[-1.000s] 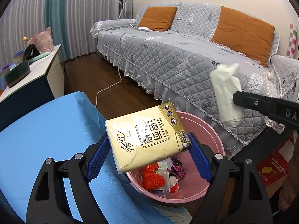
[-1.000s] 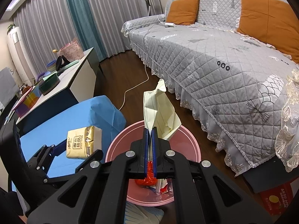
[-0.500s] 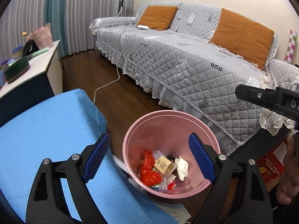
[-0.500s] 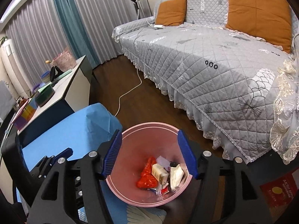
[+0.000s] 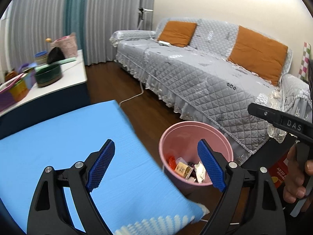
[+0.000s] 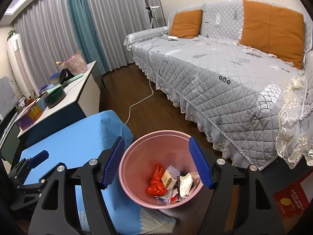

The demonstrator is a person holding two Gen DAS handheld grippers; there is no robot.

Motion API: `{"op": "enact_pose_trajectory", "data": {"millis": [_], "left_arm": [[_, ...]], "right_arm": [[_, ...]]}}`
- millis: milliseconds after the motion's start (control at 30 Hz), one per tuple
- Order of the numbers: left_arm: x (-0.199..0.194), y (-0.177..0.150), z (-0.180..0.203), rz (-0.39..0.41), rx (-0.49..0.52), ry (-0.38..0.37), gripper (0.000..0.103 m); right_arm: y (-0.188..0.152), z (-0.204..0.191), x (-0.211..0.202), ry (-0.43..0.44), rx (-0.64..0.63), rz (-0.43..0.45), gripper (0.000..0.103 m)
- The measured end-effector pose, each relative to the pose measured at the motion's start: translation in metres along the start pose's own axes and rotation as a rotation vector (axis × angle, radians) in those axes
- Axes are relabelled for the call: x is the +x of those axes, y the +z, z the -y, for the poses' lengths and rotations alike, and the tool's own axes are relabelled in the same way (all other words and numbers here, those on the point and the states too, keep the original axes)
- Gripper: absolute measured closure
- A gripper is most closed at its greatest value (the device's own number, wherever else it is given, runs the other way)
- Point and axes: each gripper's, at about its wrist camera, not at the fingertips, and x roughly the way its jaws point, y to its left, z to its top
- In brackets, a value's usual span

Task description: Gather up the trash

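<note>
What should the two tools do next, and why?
Probably swing back toward the blue table to look for more trash: both the left tool and right tool are empty, the right's jaws opening, and the pink bin holds the dropped wrappers.

Sofa: we see a grey quilted sofa (image 6: 225,72) along the far wall, its lace skirt reaching the dark wood floor.
Cushions: two orange cushions (image 6: 271,22) lean upright against its back.
Cable: a white cable (image 6: 140,101) runs down from the seat and across the floor.
Curtains: grey curtains (image 5: 113,19) with one teal panel hang behind.
Side table: a white-topped table (image 6: 78,90) carries a dark green bowl (image 6: 54,98) and a pink basket (image 6: 75,64).
Box: a red box (image 6: 291,201) lies on the floor by the sofa's near end.
</note>
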Motion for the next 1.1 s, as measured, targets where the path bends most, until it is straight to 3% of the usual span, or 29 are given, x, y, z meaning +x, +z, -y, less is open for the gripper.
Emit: {"op": "enact_pose_trajectory", "data": {"millis": [400,733,967,1100], "left_arm": [[-0.094,-0.040,-0.065,0.059,-0.107,0.184,0.019],[-0.160,-0.107,-0.124,0.058,-0.215,0.401,0.019],[-0.188,-0.137,-0.147,-0.007,-0.337,0.433,0.019],[-0.190,-0.145,-0.147,-0.011,-0.330,0.454,0.019]], "right_arm": [[-0.046,-0.095,-0.048,0.079,-0.138,0.027,0.021],[-0.107,-0.170,-0.081,0.111,-0.214,0.022,0.015],[-0.139,-0.200,-0.100,0.111,-0.271,0.036,0.011],[-0.155,-0.210,-0.099,0.110,-0.314,0.007,0.011]]}}
